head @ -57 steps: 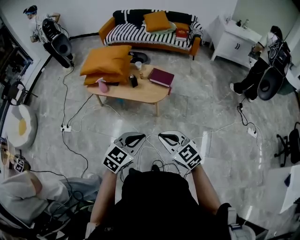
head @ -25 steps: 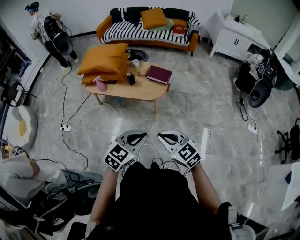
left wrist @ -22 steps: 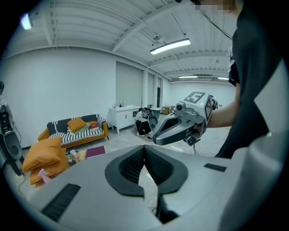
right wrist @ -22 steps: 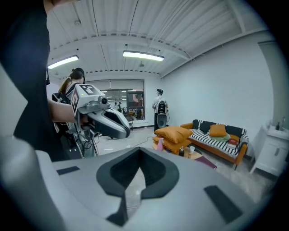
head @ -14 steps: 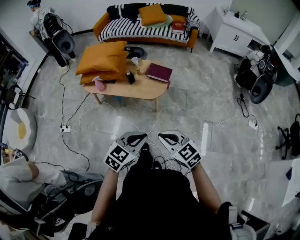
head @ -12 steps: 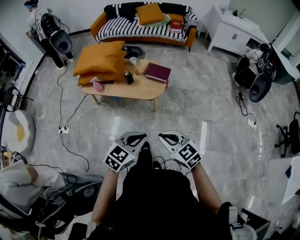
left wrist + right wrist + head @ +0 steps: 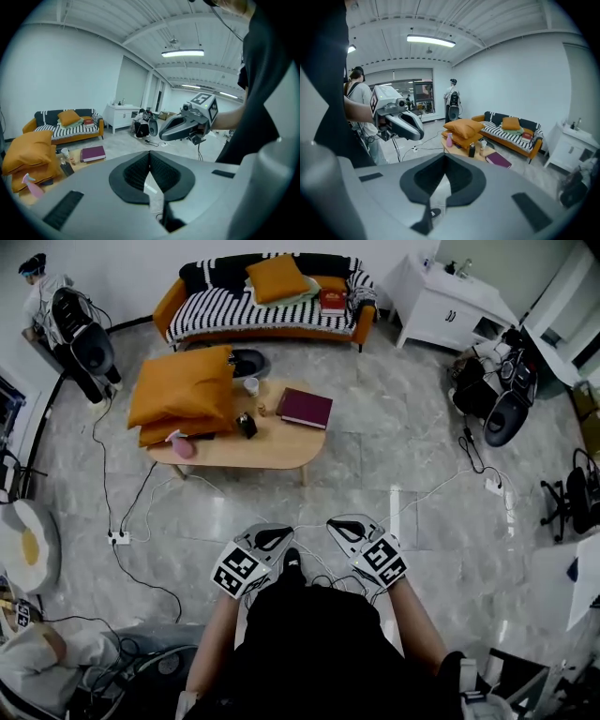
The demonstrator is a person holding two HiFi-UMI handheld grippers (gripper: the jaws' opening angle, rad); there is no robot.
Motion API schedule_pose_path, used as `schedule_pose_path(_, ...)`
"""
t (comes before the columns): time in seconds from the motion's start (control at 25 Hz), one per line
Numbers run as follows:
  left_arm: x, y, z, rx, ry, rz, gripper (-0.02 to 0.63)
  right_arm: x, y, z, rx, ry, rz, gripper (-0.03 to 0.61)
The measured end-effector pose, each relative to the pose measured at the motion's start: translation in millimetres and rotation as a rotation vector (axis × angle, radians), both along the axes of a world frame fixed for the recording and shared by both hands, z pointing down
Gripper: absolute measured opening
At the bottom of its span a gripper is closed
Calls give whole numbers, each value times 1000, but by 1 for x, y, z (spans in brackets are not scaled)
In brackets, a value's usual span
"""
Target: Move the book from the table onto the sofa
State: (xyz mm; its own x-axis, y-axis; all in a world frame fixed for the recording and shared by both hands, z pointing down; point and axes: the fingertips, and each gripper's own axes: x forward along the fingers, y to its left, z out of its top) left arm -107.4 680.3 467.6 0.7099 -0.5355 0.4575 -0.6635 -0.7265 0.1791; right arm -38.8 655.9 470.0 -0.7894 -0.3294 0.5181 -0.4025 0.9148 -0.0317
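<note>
While the book lies on the bench, well apart, left hand-held gripper and right hand-held gripper sit pressed together, empty; approach judged outstanding.

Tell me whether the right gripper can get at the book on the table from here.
Probably not yet. The right gripper, shut and empty, sits close to the person's body, and a stretch of floor separates it from the table where the book lies. The way looks free.
</note>
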Motion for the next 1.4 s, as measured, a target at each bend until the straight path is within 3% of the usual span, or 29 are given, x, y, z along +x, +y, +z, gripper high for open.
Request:
schedule_pose_path(0.4,-14,-45,12,-11,-8,135,9,-10,-28,15,-31,36,123,6)
schedule_pose_path(0.92,-5,-75,11,-47,6,196,9,-9,-70,12,-24,25,181,6)
schedule_pose_path(1.4,5,-122,21,-64,-35,190,9,30,-112,35,-76,-5,252,6)
